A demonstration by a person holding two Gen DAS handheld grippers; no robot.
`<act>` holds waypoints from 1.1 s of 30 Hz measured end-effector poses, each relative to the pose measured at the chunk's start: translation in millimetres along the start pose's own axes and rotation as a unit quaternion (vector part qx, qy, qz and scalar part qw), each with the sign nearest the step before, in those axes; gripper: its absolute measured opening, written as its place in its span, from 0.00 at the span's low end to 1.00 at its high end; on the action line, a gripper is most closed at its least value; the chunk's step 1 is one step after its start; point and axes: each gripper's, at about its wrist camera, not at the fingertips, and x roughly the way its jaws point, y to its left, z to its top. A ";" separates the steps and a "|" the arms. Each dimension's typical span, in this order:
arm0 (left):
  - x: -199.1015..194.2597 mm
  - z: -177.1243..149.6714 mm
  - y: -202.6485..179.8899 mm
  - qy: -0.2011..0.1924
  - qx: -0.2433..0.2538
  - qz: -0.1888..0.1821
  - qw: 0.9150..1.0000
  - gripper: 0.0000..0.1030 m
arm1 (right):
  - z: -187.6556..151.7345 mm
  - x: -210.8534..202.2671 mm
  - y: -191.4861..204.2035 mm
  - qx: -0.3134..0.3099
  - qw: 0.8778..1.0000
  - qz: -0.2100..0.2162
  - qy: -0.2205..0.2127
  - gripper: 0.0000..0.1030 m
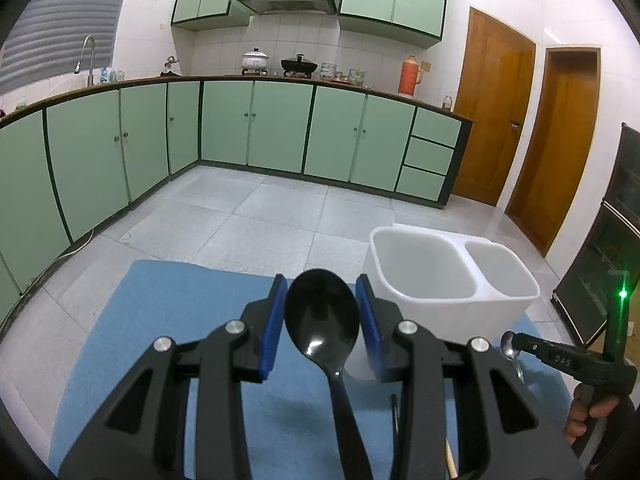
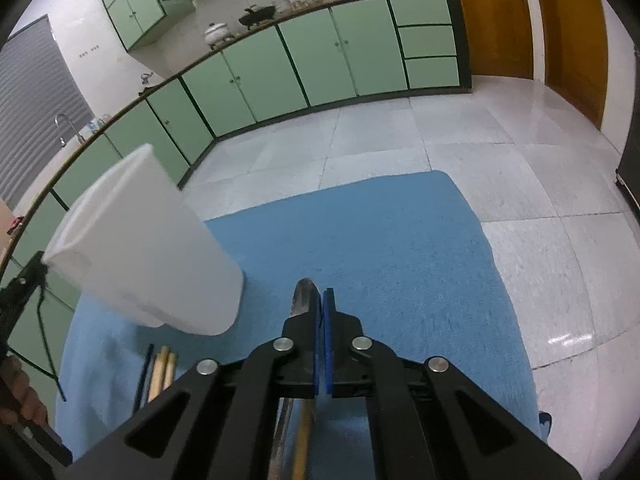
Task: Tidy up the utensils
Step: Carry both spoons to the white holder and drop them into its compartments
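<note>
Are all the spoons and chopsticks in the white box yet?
Not yet. Both sides of the white box look empty. The left gripper carries a black spoon; the right gripper is shut on a metal spoon. Chopsticks lie on the blue mat, waiting.

— What is in the kitchen?
— Green cupboards [image 1: 256, 124], two brown doors [image 1: 492, 108], a red flask [image 1: 409, 74] and a black pan [image 1: 299, 65].
— And the floor?
— Grey tiles [image 2: 460, 136].
</note>
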 end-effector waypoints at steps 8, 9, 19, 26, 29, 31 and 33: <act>-24.3 19.7 2.0 -0.038 -0.004 -0.016 0.999 0.33 | 10.3 -74.3 16.7 -0.006 0.994 0.046 -0.095 0.02; -28.2 24.3 1.3 -0.046 -0.004 -0.019 0.999 0.33 | 15.4 -81.6 19.9 -0.009 0.993 0.050 -0.106 0.02; -19.8 86.1 -24.4 -0.125 -0.004 -0.038 0.991 0.33 | 92.1 -126.2 76.0 -0.073 0.963 0.065 -0.250 0.02; 21.0 106.6 -49.1 -0.162 0.023 -0.026 0.986 0.33 | 123.2 -84.2 114.0 -0.105 0.949 0.046 -0.294 0.02; 35.5 107.9 -52.9 -0.166 0.027 -0.025 0.985 0.33 | 124.0 -61.0 124.4 -0.118 0.947 0.035 -0.297 0.02; 47.1 104.9 -55.8 -0.163 0.035 -0.021 0.986 0.33 | 122.6 -43.3 128.5 -0.127 0.948 0.028 -0.292 0.02; 56.3 102.8 -57.3 -0.159 0.040 -0.018 0.986 0.33 | 115.9 -32.2 132.6 -0.136 0.948 0.023 -0.288 0.02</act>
